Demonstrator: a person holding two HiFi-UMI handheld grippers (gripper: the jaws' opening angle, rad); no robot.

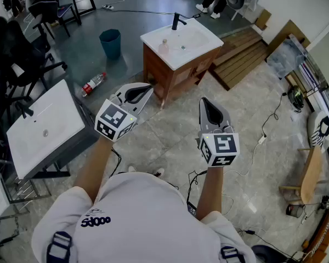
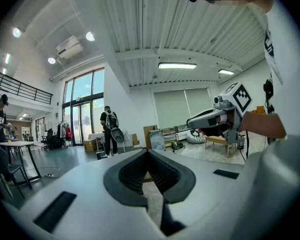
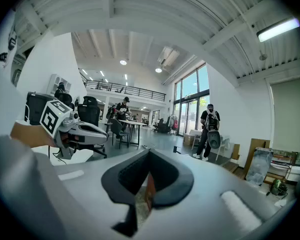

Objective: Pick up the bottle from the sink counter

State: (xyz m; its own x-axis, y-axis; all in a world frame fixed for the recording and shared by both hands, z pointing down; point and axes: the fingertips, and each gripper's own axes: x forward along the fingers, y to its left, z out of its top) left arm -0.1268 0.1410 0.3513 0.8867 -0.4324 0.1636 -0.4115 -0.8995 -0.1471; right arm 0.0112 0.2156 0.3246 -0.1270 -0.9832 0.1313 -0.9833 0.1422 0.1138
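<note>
A small clear bottle (image 1: 163, 45) stands on the white sink counter (image 1: 200, 44) of a wooden cabinet, left of the basin and near the black faucet (image 1: 176, 21). Both grippers hang in the air well short of the cabinet, pointing toward it. My left gripper (image 1: 148, 87) is shut with nothing in it, and its dark pads (image 2: 162, 173) meet. My right gripper (image 1: 204, 101) is also shut and empty, below and to the right of the counter. Each gripper shows in the other's view: the right gripper (image 2: 210, 119) and the left gripper (image 3: 85, 130). The bottle does not appear in either gripper view.
A blue bin (image 1: 110, 41) stands left of the cabinet, and a red bottle (image 1: 92, 84) lies on the floor. Another white sink unit (image 1: 44, 127) is at my left. Wooden pallets (image 1: 238, 59) lie right of the cabinet, with cables (image 1: 263, 138) on the floor. A person with a backpack (image 2: 109, 129) stands far off.
</note>
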